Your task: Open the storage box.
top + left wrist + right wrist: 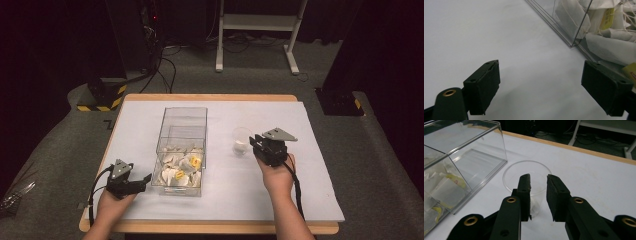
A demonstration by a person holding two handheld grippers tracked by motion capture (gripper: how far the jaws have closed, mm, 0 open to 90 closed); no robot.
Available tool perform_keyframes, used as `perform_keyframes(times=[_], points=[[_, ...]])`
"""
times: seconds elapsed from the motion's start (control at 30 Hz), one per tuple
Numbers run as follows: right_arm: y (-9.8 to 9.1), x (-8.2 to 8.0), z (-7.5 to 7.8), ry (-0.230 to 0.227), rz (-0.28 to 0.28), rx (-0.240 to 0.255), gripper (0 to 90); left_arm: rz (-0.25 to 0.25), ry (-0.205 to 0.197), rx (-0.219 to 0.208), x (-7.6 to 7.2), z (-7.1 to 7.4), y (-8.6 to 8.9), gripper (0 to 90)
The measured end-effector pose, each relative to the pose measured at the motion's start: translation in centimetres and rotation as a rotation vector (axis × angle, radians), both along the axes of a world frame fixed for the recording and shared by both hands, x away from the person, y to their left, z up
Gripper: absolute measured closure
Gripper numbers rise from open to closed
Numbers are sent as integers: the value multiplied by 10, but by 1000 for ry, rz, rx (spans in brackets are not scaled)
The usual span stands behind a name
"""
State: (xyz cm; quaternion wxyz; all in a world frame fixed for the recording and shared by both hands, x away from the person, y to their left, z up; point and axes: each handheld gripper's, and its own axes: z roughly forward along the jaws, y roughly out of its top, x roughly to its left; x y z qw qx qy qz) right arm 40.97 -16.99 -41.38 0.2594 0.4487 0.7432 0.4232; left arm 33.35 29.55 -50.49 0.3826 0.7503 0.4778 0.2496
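Note:
A clear plastic box stands on the white sheet, its near half heaped with several white tea bags, some with yellow tags. Right of it stands a clear cup with a white tea bag at its bottom. My right gripper hovers at the cup's right side. In the right gripper view its jaws stand a little apart over the cup, open with nothing between them. My left gripper rests open by the box's near left corner, with bare sheet between its jaws and the box wall just ahead.
The table's wooden edge runs along the far side. Beyond it on the floor are a white frame's legs, black stands with yellow stripes and cables. White sheet stretches right of the cup and in front of the box.

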Motion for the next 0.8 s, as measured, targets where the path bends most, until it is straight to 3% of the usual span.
perform_keyframes(times=[0.23,0.33,0.63,0.8], points=[[-10,-7,-10,2,-20,-5,701,-6,12,-19,1,0,2,161],[-15,-9,-16,20,-26,-6,694,-3,1,-4,1,0,2,155],[-25,-17,-36,37,-52,-61,655,-8,-3,0,0,1,2,150],[-31,-20,-48,62,-71,-71,632,-5,-7,-23,0,1,3,147]])
